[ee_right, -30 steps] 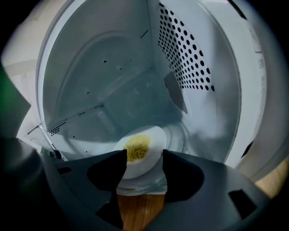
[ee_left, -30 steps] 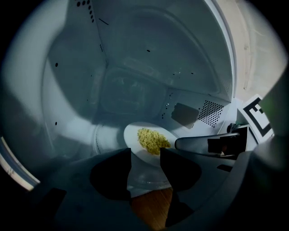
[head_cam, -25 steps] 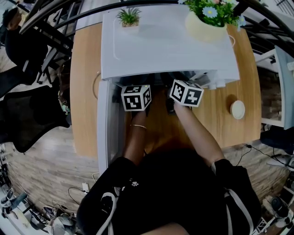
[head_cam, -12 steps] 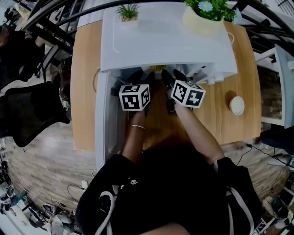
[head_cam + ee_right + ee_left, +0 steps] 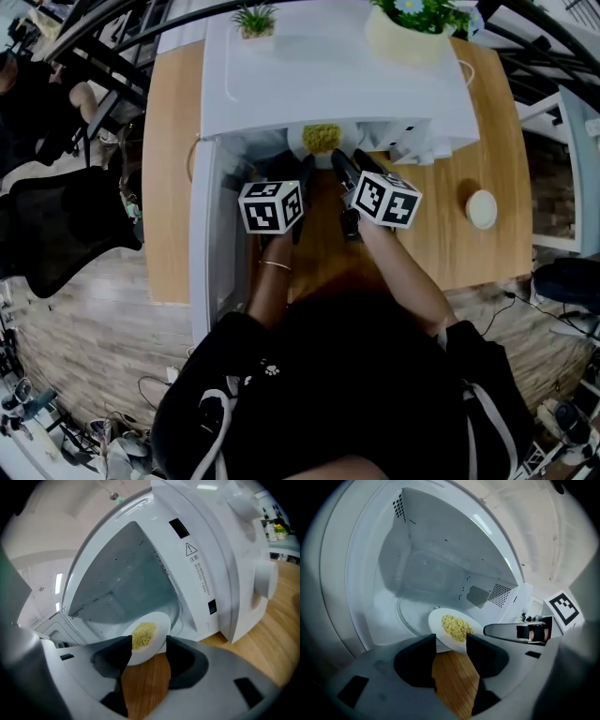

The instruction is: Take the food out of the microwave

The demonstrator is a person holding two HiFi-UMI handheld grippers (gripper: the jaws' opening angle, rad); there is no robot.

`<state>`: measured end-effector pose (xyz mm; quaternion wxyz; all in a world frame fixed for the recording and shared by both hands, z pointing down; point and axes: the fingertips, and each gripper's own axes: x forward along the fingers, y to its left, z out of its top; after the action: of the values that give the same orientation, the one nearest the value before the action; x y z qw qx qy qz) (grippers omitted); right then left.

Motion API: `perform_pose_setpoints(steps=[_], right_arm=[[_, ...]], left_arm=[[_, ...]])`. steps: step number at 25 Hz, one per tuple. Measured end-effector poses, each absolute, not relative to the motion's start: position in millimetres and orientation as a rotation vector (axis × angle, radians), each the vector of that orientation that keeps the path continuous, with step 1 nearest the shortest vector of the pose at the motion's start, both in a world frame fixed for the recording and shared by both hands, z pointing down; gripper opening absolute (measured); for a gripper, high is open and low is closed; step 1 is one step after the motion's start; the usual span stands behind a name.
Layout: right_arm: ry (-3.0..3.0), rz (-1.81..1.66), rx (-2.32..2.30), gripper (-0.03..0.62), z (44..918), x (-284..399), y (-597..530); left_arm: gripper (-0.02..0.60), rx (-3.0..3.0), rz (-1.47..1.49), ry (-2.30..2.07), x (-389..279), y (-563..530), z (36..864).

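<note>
Two grippers meet at the open mouth of the microwave (image 5: pixel 328 66) in the head view. The left gripper (image 5: pixel 291 171) and the right gripper (image 5: pixel 349 167) reach in side by side, and the yellow food (image 5: pixel 322 139) shows just at the front edge of the cavity. I judge the task about half done: the food is at the threshold, not yet set down on the wooden table (image 5: pixel 469 253). The door (image 5: pixel 211 244) hangs open to the left. A small potted plant (image 5: pixel 255 19) and a flower pot (image 5: pixel 412 33) sit on the microwave's top, out of the path, and a round white object (image 5: pixel 482 208) lies on the table well to the right. In the left gripper view the white plate (image 5: pixel 437 620) carrying the food hangs in front of the turntable ring (image 5: pixel 405 616). Its near rim is caught between the partly closed jaws, with bare wood below. In the right gripper view the jaws likewise pinch the plate's near rim. The plate is past the sill and over the wood, and the control panel (image 5: pixel 243 550) with its knob (image 5: pixel 265 581) stands just to the right. What is left, by my reading, is drawing the plate clear and landing it level — the door and the panel flank the way out.
</note>
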<state>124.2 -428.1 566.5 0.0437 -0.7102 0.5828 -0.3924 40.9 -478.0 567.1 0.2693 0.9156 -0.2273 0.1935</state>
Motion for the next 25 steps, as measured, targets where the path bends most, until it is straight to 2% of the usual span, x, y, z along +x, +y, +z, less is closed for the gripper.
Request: perform_pose_setpoints(steps=[9,12,15,25], right_arm=[[1.682,-1.264,-2.134,0.215,574.9,131.6,-423.6],[1.663,-1.292,-2.085,0.189,580.5,127.8,-426.2],[1.661,-1.291,-2.062,0.125,579.9,125.1,-428.9],[1.665,-1.252,-2.031,0.117,564.2,119.5,-418.3]], left_arm=[[0.181,2.406,0.47,-0.594,36.3,-476.9,567.0],[0.181,2.344,0.433,-0.558,41.1,-471.4,573.2],[0.175,2.32,0.414,-0.553,45.1,-470.2,575.2],[0.152,2.313,0.359,-0.553,40.6,-460.3,560.2]])
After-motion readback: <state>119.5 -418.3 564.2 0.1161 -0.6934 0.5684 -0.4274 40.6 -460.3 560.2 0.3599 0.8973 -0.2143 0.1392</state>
